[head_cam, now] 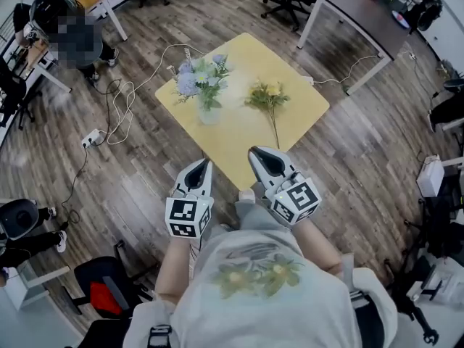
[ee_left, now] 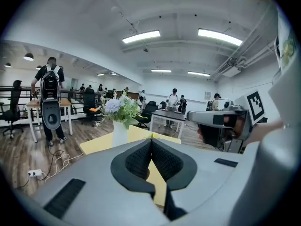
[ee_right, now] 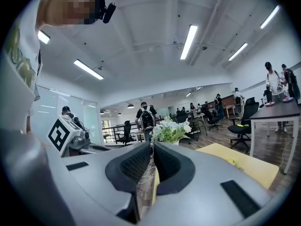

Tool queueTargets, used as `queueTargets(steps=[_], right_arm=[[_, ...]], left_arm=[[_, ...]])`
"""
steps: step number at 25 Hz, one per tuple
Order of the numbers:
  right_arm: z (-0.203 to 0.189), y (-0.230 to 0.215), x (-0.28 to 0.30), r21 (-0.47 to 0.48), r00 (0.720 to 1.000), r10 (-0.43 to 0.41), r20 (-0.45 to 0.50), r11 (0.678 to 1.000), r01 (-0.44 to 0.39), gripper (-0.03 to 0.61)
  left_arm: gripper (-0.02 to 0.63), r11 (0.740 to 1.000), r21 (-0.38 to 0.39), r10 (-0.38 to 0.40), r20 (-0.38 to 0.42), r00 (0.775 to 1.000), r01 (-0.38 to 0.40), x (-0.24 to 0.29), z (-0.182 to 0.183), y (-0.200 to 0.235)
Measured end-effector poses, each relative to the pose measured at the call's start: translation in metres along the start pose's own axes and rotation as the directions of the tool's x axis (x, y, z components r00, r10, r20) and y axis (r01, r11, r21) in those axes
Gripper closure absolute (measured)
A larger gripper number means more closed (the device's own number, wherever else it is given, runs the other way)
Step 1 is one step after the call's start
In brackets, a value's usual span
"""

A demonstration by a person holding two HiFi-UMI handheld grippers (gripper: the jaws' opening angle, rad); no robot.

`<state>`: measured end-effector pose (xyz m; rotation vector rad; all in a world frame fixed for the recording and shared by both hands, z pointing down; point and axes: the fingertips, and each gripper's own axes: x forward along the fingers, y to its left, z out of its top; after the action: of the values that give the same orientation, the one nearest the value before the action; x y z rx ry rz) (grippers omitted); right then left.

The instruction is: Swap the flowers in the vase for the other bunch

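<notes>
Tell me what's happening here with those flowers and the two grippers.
A person stands at the near corner of a yellow table, holding a gripper in each hand. The left gripper and the right gripper are both shut and empty, pointing toward the table without touching anything. A blue-and-white bunch stands in the vase. A yellow bunch lies flat beside it. The swap has not begun.
</notes>
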<state>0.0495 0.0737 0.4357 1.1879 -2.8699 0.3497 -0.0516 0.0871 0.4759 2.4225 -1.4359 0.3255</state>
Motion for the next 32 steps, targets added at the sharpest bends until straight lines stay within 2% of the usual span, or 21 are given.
queueTargets(steps=[11,18,22,23,26,32], right_arm=[[0.040,-0.055,0.059,-0.053,0.989,0.146,0.034,0.988,-0.144,0.528],[0.062,-0.075,0.086,-0.083,0.966,0.253,0.053,0.965,-0.249,0.528],[0.065,-0.084,0.101,-0.106,0.958,0.282,0.048,0.955,-0.276,0.525],[0.065,-0.085,0.103,-0.106,0.955,0.293,0.049,0.952,-0.287,0.520],[0.065,-0.087,0.110,-0.097,0.944,0.326,0.055,0.943,-0.319,0.448],[0.066,-0.091,0.127,-0.108,0.942,0.330,0.059,0.940,-0.323,0.350]], left_arm=[[0.596,0.994,-0.039,0.105,-0.021,0.994,-0.105,0.055,0.012,0.016],[0.596,0.979,-0.076,0.186,-0.030,0.982,-0.188,0.073,0.013,0.023],[0.595,0.970,-0.098,0.220,-0.032,0.975,-0.223,0.084,0.011,0.027],[0.596,0.967,-0.104,0.229,-0.034,0.973,-0.232,0.086,0.009,0.028],[0.595,0.963,-0.114,0.241,-0.042,0.970,-0.244,0.095,0.005,0.026],[0.595,0.963,-0.108,0.246,-0.042,0.968,-0.249,0.100,0.008,0.025]])
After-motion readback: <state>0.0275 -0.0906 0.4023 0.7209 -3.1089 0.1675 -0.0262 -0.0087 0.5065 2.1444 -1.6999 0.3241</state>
